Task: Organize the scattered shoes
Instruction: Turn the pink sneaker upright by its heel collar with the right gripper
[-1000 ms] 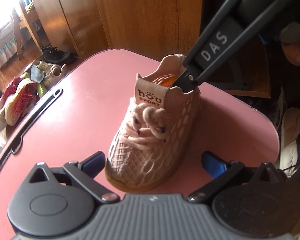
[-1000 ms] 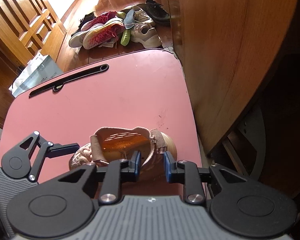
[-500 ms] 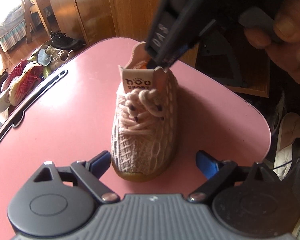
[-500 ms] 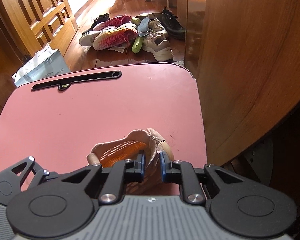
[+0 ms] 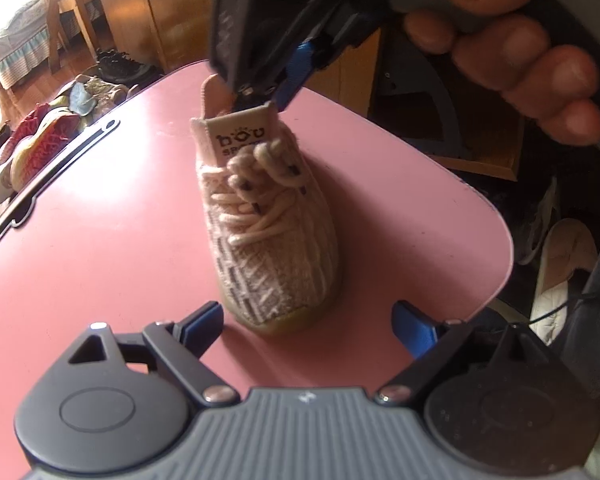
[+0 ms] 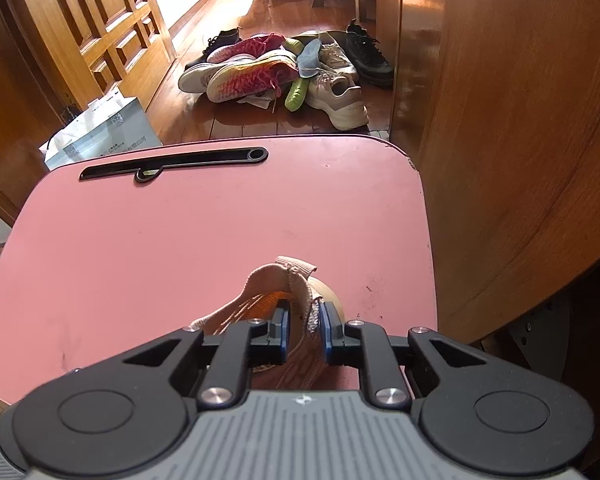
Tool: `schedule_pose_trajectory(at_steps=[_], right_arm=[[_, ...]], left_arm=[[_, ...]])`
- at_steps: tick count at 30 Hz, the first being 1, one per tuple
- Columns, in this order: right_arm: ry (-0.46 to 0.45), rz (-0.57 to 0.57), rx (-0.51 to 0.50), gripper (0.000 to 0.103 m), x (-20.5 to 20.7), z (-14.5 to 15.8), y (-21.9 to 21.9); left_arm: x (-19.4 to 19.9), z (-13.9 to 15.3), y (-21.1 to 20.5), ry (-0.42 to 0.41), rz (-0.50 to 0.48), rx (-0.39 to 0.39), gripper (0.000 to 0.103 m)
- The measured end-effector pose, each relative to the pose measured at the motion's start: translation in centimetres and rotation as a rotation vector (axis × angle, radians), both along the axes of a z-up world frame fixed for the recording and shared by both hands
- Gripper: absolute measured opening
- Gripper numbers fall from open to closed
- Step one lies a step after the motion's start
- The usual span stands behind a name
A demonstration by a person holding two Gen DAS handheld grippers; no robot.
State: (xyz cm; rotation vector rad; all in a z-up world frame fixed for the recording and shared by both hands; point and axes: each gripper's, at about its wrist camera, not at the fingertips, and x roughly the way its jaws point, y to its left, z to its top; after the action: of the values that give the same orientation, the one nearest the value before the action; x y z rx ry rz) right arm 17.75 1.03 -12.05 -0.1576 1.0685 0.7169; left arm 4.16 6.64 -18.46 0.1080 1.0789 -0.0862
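between the right gripper's (image 6: 303, 334) blue pads (image 6: 285, 330) sits the side of the collar of a small pink knit shoe (image 5: 266, 228), pinched tight, one pad inside the opening, one outside. shoe stands sole down on the pink table (image 6: 180, 240), near its right edge, toe pointing at the left gripper (image 5: 308, 326). left gripper spread wide, holding nothing, just short of the toe. a hand (image 5: 528, 52) grips the right tool above the heel. black slot handle (image 6: 172, 162) at the table's far edge. beyond it, pile of shoes (image 6: 284, 74) on wood floor, white paper bag (image 6: 100, 134) beside the table, wooden cabinet (image 6: 508, 120) right.
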Motion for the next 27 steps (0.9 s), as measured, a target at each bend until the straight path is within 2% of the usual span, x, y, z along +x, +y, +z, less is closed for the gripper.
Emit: schedule_pose_trajectory(at_steps=[3, 8, 12, 16, 20, 27], right_arm=[[0.015, -0.022, 0.016, 0.043, 0.2, 0.3, -0.5], [0.101, -0.079, 0.080, 0.044, 1.0, 0.5, -2.5], [0.127, -0.065, 0.068, 0.044, 0.6, 0.2, -2.3], [0.177, -0.049, 0.073, 0.044, 0.5, -0.2, -1.8], [0.177, -0.034, 0.049, 0.044, 0.4, -0.6, -1.2], [0.176, -0.009, 0.006, 0.043, 0.3, -1.4, -0.1]], left_arm=[[0.0, 0.9, 0.5, -0.020, 0.000, 0.043, 0.103], [0.5, 2.5, 1.5, 0.000, -0.005, 0.110, 0.103], [1.1, 3.0, 2.3, 0.033, 0.011, 0.102, 0.103], [1.2, 2.4, 1.7, 0.007, 0.022, 0.048, 0.103], [1.2, 1.0, 0.9, 0.010, 0.008, 0.036, 0.103], [1.6, 0.3, 0.1, -0.004, 0.015, -0.010, 0.102]])
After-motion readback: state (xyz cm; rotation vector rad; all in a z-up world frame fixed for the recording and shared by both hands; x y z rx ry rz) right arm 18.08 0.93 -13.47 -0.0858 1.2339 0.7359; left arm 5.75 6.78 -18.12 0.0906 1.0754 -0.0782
